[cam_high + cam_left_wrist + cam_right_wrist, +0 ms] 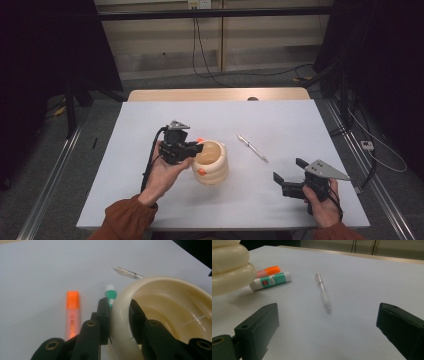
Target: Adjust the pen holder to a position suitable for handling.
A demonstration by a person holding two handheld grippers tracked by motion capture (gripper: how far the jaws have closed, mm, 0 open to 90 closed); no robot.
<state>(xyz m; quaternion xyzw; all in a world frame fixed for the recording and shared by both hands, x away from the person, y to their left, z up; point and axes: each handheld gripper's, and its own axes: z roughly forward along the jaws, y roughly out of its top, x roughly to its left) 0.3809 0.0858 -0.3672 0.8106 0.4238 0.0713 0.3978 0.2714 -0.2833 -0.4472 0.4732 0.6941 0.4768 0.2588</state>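
Fingers of the left gripper [196, 148] pinch the rim of the cream ribbed pot [211, 162] near the counter's [280, 120] middle, 1 finger inside and 1 outside; an orange highlighter [72, 312] and a green-and-white glue stick [110, 294] lie just beyond it. Further right lies a clear pen [252, 147]; the right gripper [290, 176] hovers with fingers spread, holding nothing. Gripped by 1 edge only, the pot could tip or knock the highlighter.

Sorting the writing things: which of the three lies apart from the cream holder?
The clear pen, alone mid-table; the orange highlighter and green-labelled glue stick lie beside the holder.
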